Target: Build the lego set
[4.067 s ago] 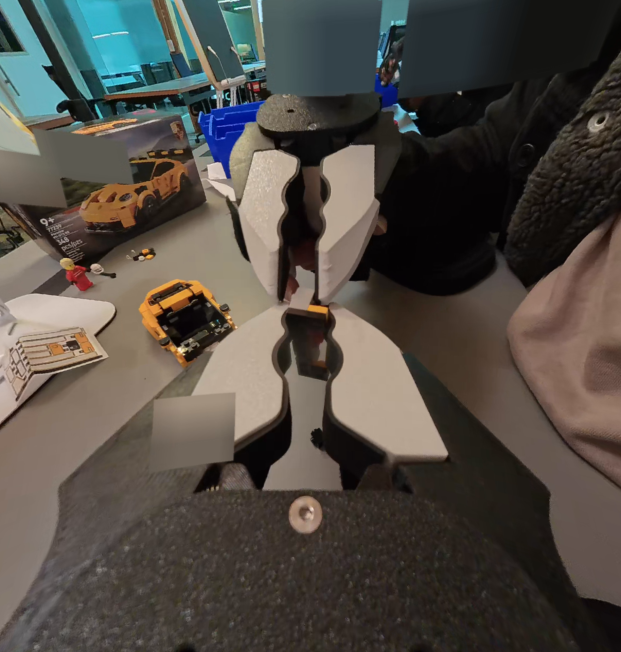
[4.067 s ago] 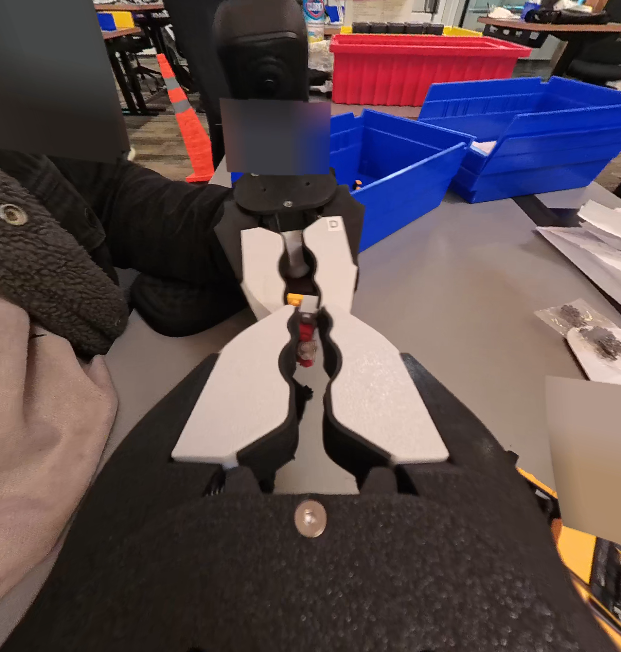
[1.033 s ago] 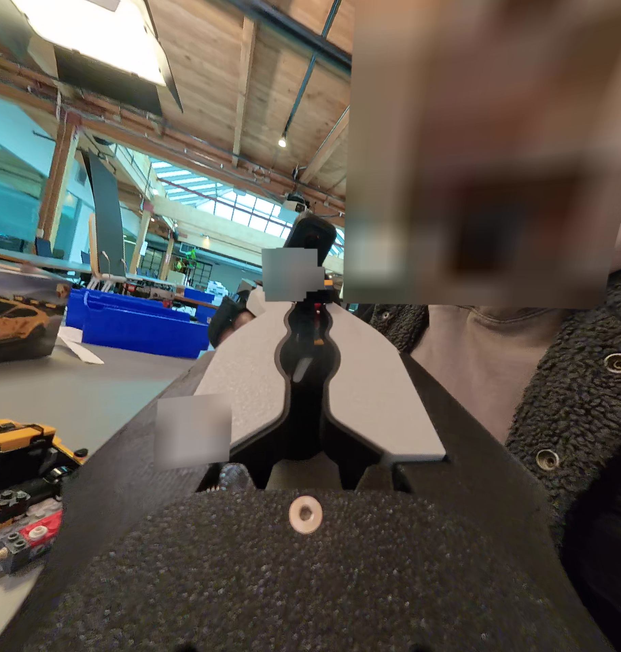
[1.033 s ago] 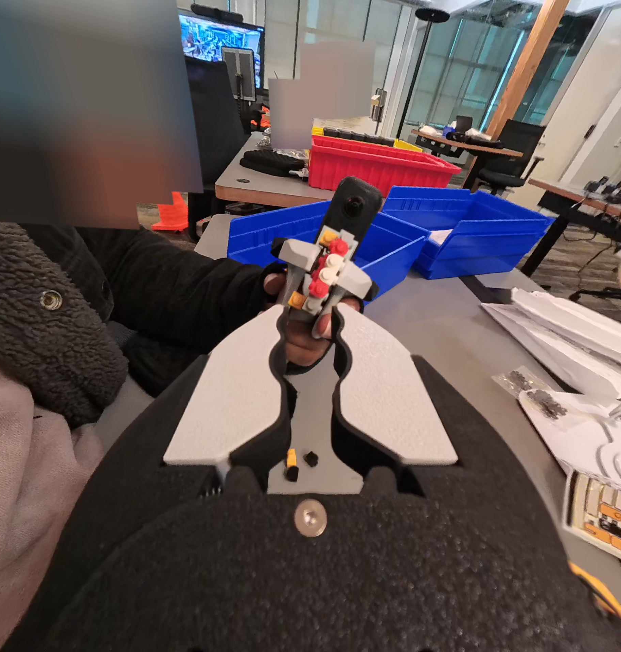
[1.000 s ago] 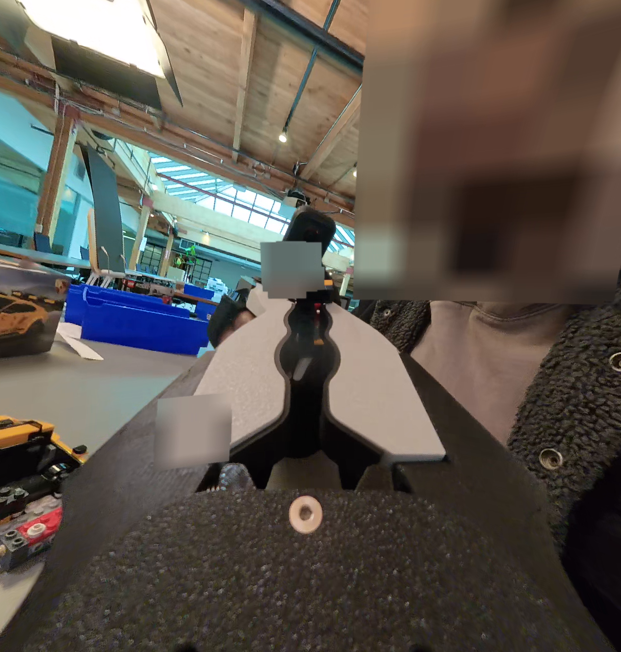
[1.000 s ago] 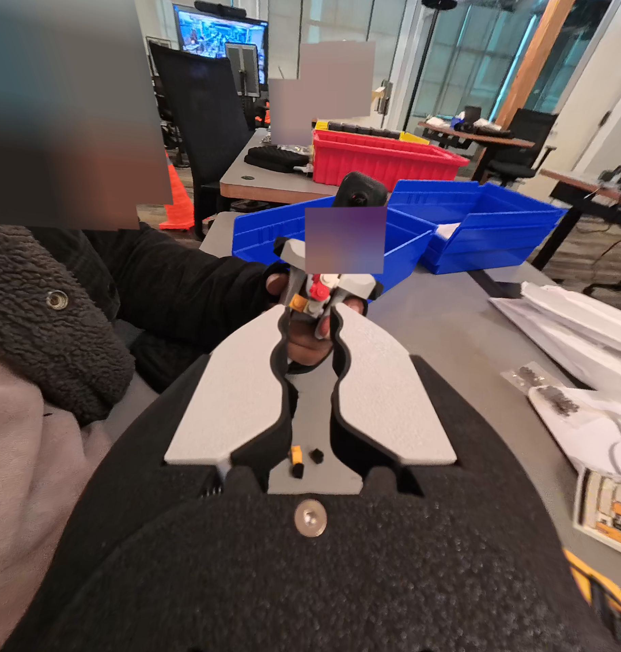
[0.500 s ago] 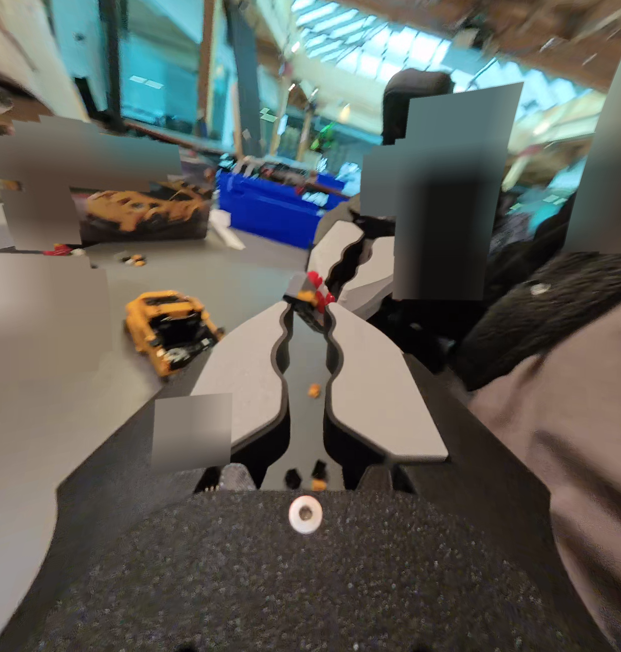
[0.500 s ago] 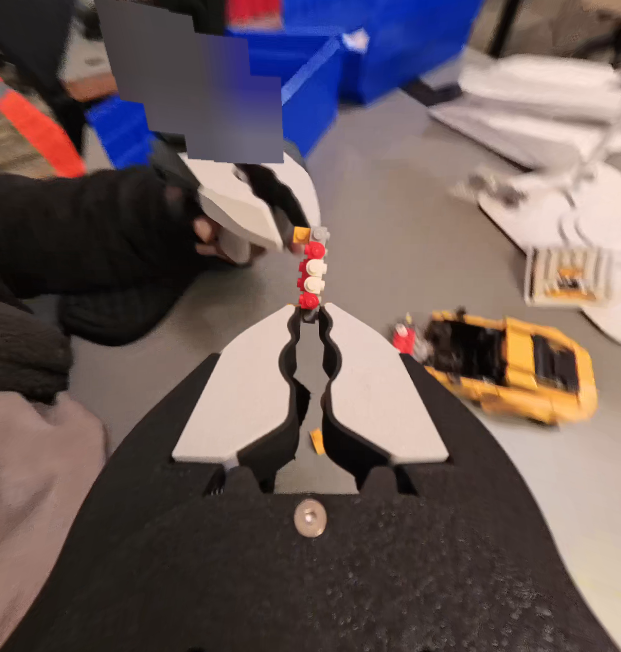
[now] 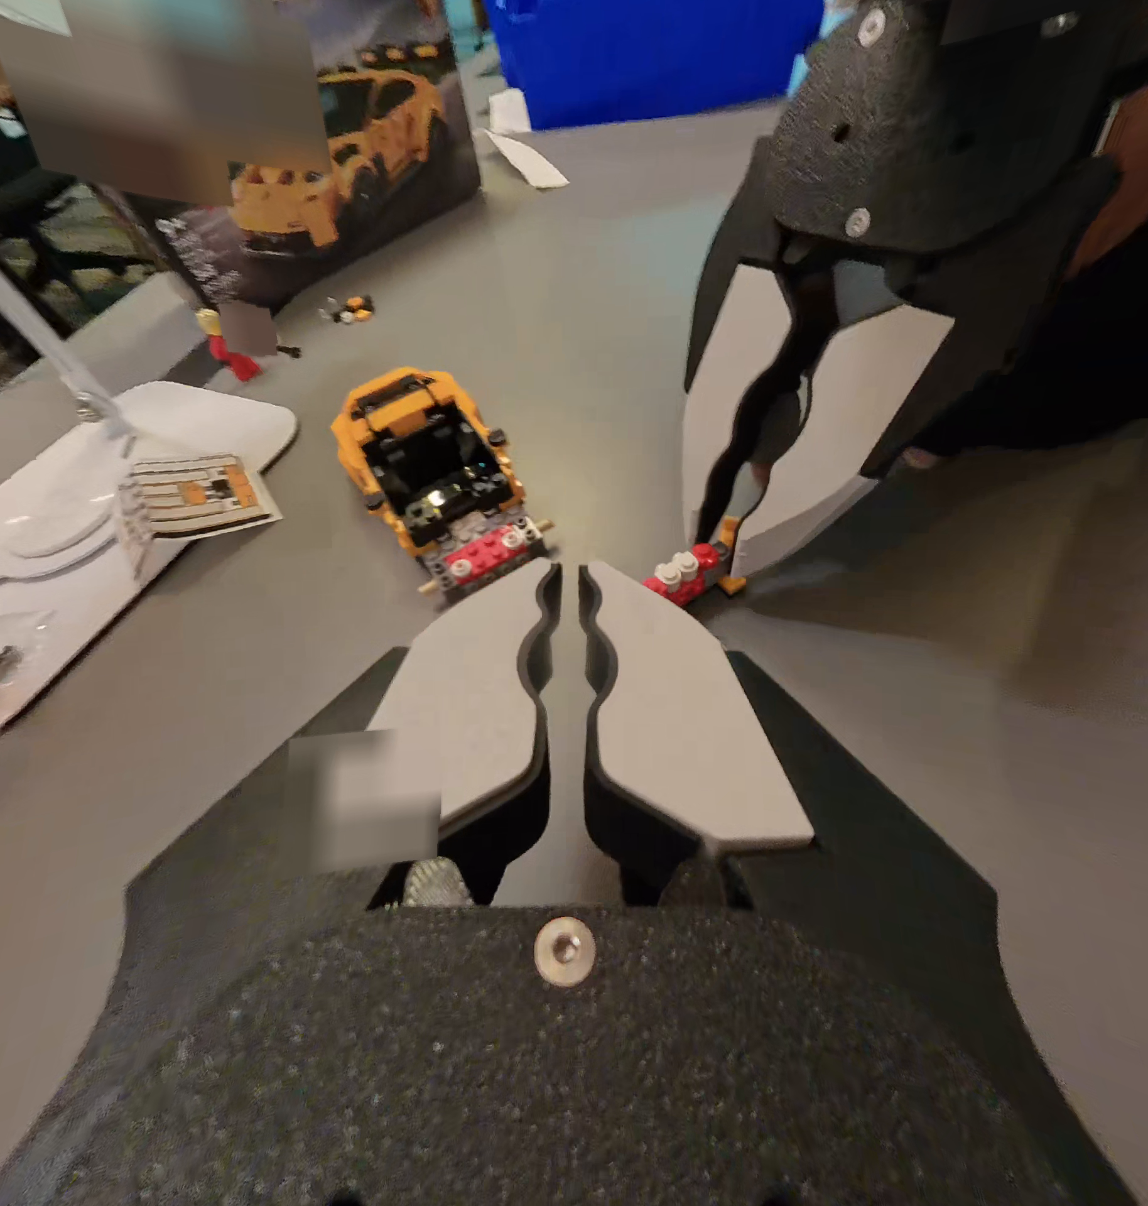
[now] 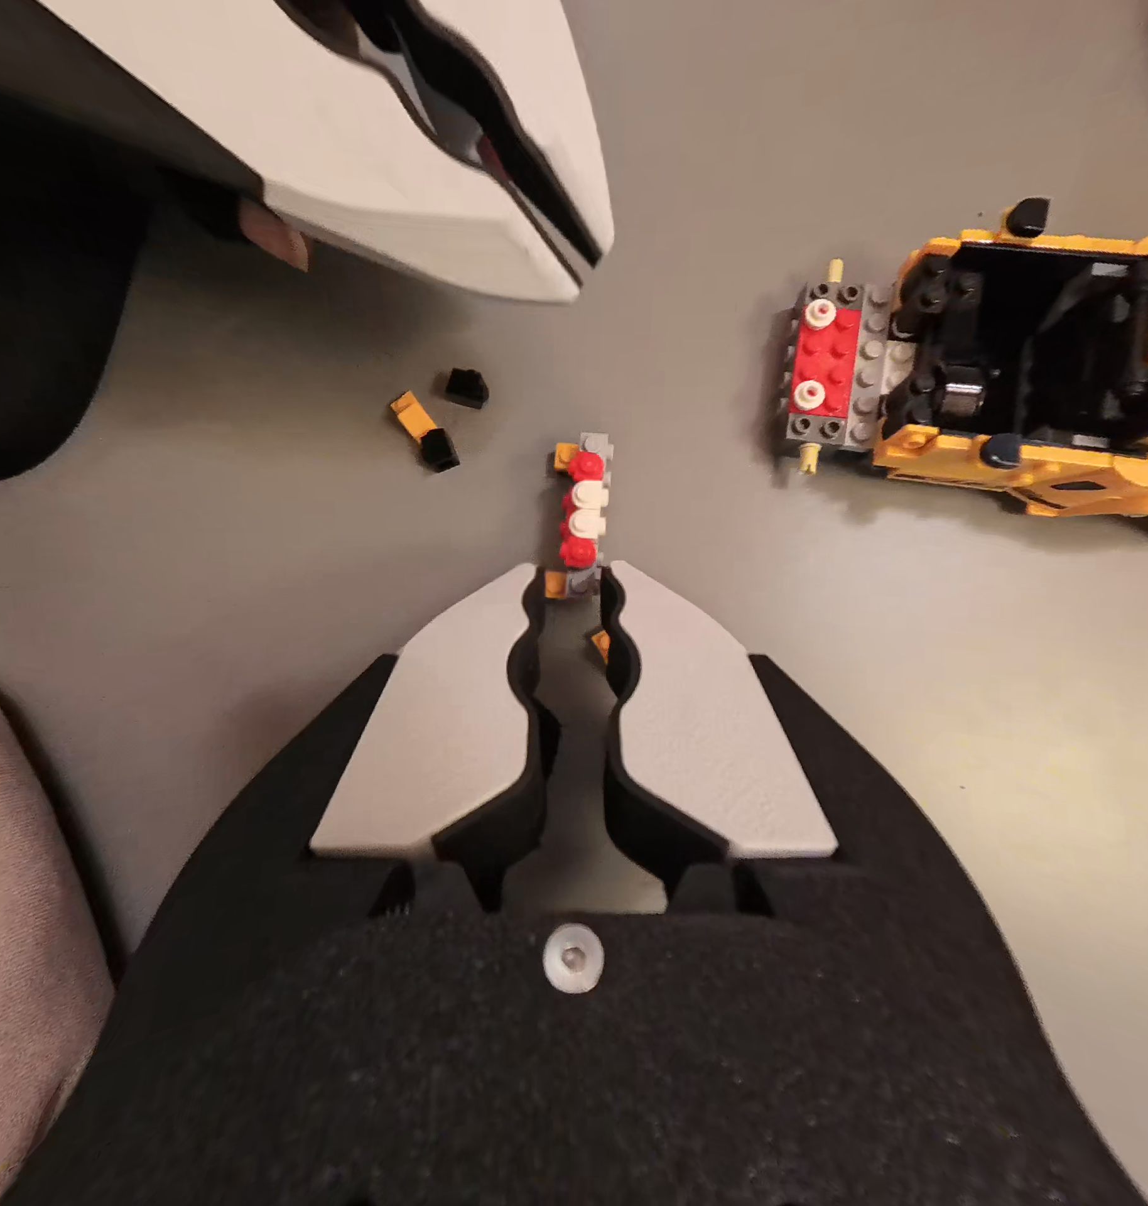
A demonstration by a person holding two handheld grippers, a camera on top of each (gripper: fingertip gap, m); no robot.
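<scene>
A small grey strip assembly (image 10: 584,509) with red and white studs and orange ends lies on the grey table (image 10: 819,652). My right gripper (image 10: 573,577) is shut on its near end. The left wrist view shows the assembly (image 9: 685,577) under the right gripper (image 9: 721,548). My left gripper (image 9: 570,573) is shut and empty, just above the table, between the assembly and the car. The right wrist view shows it at the top left (image 10: 584,274). The part-built yellow car (image 9: 434,476) stands open-topped, its red and grey end (image 10: 826,365) facing the assembly.
Loose black and orange pieces (image 10: 431,417) lie left of the assembly, and one orange piece (image 10: 601,643) lies under my right finger. A set box (image 9: 336,163), a red minifigure (image 9: 232,355), a sheet (image 9: 193,496) and a blue bin (image 9: 623,59) stand farther off. The left gripper's tips are roughly 7 centimetres from the right gripper's.
Both grippers came down from mid-air to the table. The left gripper let go of the assembly and shut. The right gripper now holds it flat on the table near the car.
</scene>
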